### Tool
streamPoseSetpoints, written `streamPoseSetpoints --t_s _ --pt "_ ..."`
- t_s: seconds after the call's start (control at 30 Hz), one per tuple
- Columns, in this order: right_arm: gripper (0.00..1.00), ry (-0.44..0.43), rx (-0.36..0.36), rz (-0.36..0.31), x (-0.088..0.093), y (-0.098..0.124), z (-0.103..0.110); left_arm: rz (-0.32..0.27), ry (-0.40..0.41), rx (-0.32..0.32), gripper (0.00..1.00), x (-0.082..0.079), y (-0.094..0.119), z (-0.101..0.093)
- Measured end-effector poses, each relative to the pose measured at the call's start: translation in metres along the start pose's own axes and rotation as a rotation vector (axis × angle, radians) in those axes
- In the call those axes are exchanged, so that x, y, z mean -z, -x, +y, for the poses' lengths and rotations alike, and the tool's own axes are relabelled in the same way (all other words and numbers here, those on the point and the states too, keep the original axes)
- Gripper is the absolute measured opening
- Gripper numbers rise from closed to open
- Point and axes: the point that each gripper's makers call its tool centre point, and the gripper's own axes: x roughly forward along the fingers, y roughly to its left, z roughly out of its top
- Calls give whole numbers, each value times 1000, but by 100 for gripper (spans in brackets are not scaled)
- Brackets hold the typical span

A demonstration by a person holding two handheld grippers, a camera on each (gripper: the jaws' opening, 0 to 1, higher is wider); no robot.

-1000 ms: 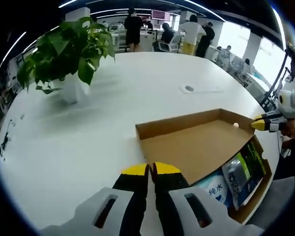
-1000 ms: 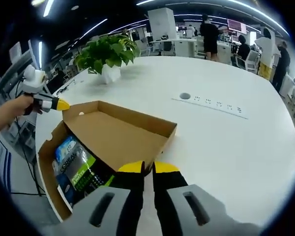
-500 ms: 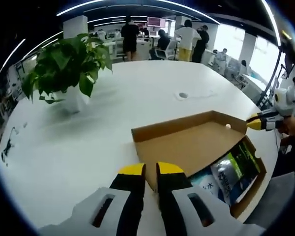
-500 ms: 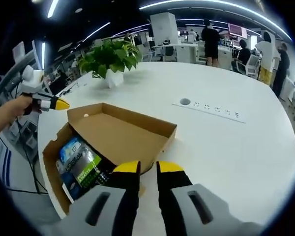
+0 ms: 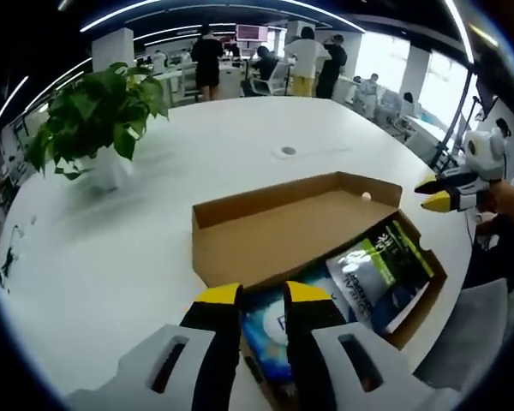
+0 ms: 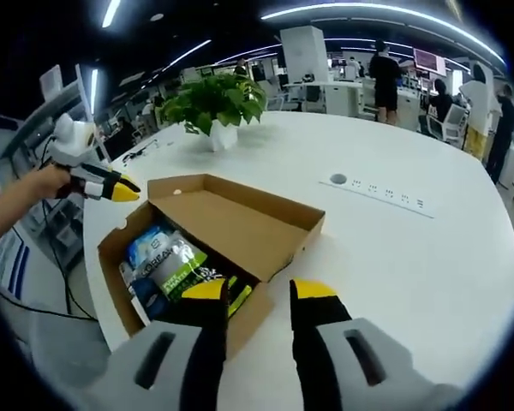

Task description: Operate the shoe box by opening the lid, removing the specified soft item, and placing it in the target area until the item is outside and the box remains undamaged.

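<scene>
A brown cardboard shoe box [image 5: 415, 300] lies on the white table with its lid [image 5: 300, 227] folded back flat. Inside lie soft packs: a green and dark one [image 5: 377, 261] and a blue one [image 5: 274, 325]. My left gripper [image 5: 263, 294] hovers open just over the box's near end, nothing between its jaws. My right gripper [image 5: 435, 193] floats open by the far corner. From the right gripper view, the box [image 6: 120, 248] shows the green pack [image 6: 184, 265] and the blue pack [image 6: 150, 247] beside the lid [image 6: 231, 218]. There my right gripper [image 6: 259, 289] stands open at the box's front wall, and my left gripper [image 6: 124, 187] hangs at the far corner.
A potted plant [image 5: 94, 120] in a white pot stands at the back of the round white table [image 5: 111, 248], also as the plant [image 6: 214, 103]. A socket strip [image 6: 381, 190] is set into the tabletop. People [image 5: 308, 60] and desks fill the room behind. The table edge runs near the box.
Both grippers' jaws have gone from shut to open. Both cameras have moved back toward the box's open side, so the packs inside show more fully. The lid lies as before.
</scene>
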Motion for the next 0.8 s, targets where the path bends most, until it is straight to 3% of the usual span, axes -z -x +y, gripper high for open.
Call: streamPoseSetpoints --t_s 0.4,0.8 --pt "35 25 -47 -20 9 17 23 26 10 103 21 29 -5 -42" --pt "43 35 -80 -22 24 24 40 41 38 254 25 43 -16 -82"
